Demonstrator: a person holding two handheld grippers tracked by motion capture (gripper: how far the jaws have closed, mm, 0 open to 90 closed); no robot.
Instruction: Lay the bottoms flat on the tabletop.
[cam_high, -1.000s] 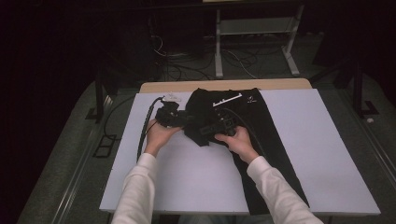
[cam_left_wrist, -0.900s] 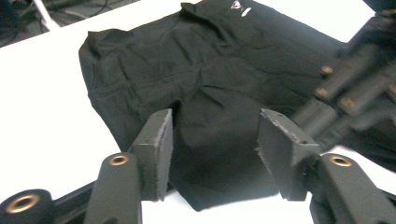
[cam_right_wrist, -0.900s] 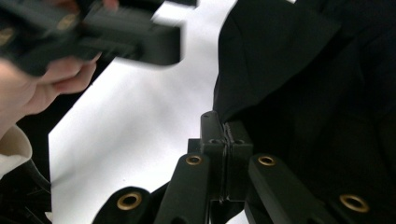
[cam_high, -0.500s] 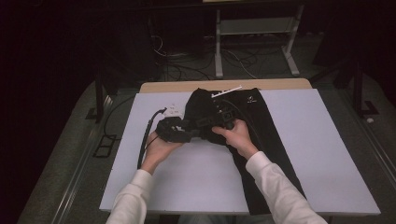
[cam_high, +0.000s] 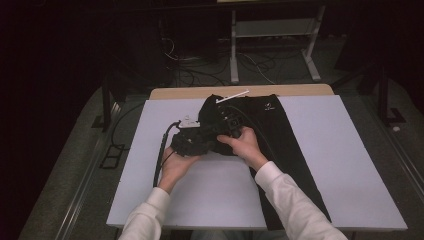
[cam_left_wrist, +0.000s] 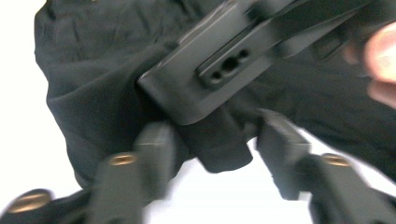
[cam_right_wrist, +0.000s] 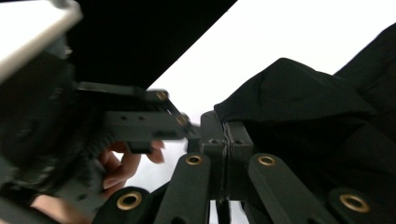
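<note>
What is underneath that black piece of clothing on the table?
The black garment lies on a white sheet covering the table; a strip of wooden tabletop shows behind it. Whatever lies directly beneath the cloth is covered. The right gripper pinches a fold.

White table mat, metal rack, floor cables

- The left gripper has its two black jaws coming up from the bottom, a bit blurry, and they've just been closing.
- A fold of black cloth hangs down between them; can't tell if the pads are pressing it yet.
- The right gripper sits right above, clamped into the same cloth.
- White table on the left, fingertips at the right edge.
</note>
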